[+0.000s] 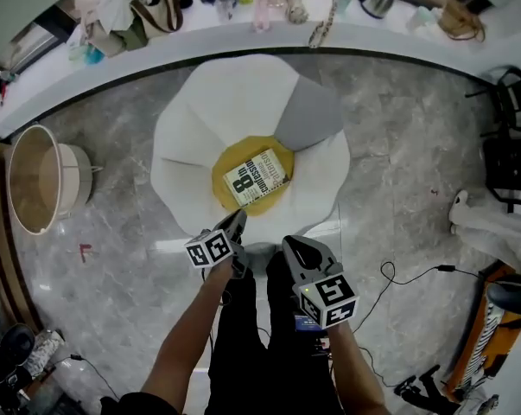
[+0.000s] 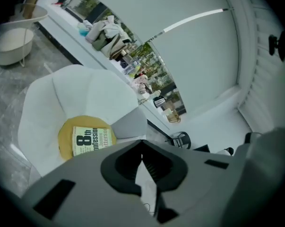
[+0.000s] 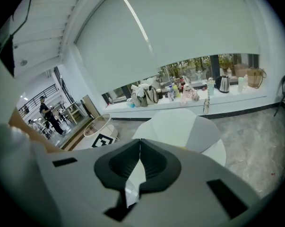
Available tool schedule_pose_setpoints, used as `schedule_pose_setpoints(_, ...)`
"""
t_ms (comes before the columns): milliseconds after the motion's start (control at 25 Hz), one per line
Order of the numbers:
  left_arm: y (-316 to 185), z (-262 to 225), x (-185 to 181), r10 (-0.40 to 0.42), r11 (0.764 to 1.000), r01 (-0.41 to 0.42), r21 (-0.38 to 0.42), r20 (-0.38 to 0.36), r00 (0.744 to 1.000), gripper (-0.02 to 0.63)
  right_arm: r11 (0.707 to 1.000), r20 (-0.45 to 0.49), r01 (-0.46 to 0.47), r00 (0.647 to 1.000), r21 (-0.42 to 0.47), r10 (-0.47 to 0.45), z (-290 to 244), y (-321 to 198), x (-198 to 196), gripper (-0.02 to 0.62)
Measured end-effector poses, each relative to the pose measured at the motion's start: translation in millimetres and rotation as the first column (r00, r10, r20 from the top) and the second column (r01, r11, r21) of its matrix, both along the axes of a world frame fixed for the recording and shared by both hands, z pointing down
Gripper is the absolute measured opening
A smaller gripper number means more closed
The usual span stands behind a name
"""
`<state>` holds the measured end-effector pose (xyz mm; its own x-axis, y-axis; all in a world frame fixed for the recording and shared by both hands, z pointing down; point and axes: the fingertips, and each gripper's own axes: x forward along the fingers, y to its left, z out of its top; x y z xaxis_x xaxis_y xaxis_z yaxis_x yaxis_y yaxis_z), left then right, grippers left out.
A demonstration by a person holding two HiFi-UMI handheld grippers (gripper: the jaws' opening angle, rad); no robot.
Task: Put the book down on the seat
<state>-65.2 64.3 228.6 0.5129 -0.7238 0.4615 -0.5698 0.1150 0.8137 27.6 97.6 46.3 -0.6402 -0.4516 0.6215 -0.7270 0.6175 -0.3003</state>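
Note:
The book (image 1: 256, 178), pale with a big "8" on its cover, lies flat on the yellow seat cushion (image 1: 228, 157) of a white petal-shaped chair (image 1: 191, 119). It also shows in the left gripper view as the book (image 2: 91, 141) on the cushion (image 2: 65, 129). Both grippers hang in front of the chair, apart from the book. My left gripper (image 1: 240, 218) (image 2: 142, 142) is shut with nothing between its jaws. My right gripper (image 1: 289, 243) (image 3: 140, 141) is shut too, and empty. The chair (image 3: 180, 126) shows beyond the right jaws.
A round wicker tub (image 1: 35, 180) stands on the marble floor at the left. A curved window ledge (image 1: 346, 33) behind the chair carries bags and bottles. Cables (image 1: 407, 275) and dark equipment (image 1: 511, 145) lie at the right. The person's legs are below the grippers.

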Motion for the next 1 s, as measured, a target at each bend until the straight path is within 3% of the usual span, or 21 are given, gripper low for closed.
schedule_pose_setpoints(200, 2.3, -67.8, 11.0, 0.122, 0.984, -0.135, 0.114, 0.121, 0.985, 0.012, 1.0, -0.024, 0.007, 1.0, 0.03, -0.006, -27.4, 1.5, 10.2, 0.015)
schedule_pose_setpoints(360, 0.0, -125.1, 9.1, 0.179, 0.949, -0.228, 0.217, 0.223, 0.958, 0.012, 0.997, -0.011, 0.011, 1.0, 0.079, -0.011, -51.6, -7.2, 6.7, 0.015)
schedule_pose_setpoints(560, 11.9, -193.1, 8.5, 0.181, 0.908, -0.286, 0.307, 0.329, 0.927, 0.012, 0.99, 0.0, 0.032, 0.999, 0.138, -0.033, -84.9, -13.9, 6.1, 0.015)
schedule_pose_setpoints(800, 38.2, -267.3, 17.0, 0.185, 0.846, -0.379, 0.374, 0.461, 0.868, 0.012, 0.984, 0.064, 0.082, 0.994, 0.161, -0.094, -124.2, 1.2, 1.3, 0.015)
schedule_pose_setpoints(920, 50.3, -299.2, 18.9, 0.185, 0.816, -0.416, 0.401, 0.501, 0.846, 0.012, 0.979, 0.089, 0.101, 0.989, 0.179, -0.118, -139.4, 8.0, -2.7, 0.015)
schedule_pose_setpoints(1000, 58.1, -316.6, 21.8, 0.18, 0.803, -0.422, 0.42, 0.505, 0.844, 0.012, 0.974, 0.114, 0.116, 0.984, 0.194, -0.139, -149.7, 13.2, -2.9, 0.015)
